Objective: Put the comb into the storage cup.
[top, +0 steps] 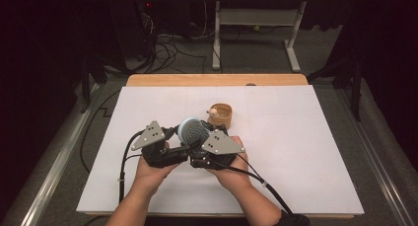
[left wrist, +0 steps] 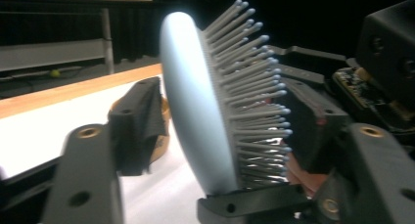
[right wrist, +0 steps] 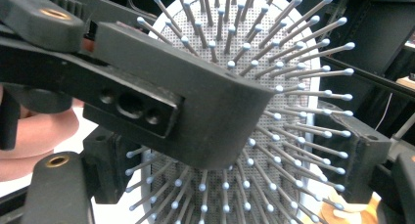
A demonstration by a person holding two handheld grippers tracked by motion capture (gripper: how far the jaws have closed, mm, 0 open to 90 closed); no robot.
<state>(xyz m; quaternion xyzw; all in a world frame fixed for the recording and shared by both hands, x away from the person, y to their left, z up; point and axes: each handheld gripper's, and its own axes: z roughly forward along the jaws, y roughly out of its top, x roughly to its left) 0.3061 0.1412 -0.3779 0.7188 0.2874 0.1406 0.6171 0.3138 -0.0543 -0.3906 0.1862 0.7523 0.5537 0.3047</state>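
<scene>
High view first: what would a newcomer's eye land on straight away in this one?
The blue hairbrush, held up between the two hand-held grippers at the near middle of the white table. In the left gripper view, the left hand-held gripper has its jaws either side of the brush head, one toward the smooth back, one against the bristles. Just behind stands a small wooden cup.

Both forearms enter from the near edge of the table (top: 315,137) and converge above its middle. The left gripper (top: 170,137) and right gripper (top: 207,142) sit side by side, almost touching, held just above that surface. Left jaws stand partly closed; right jaws parted.
</scene>
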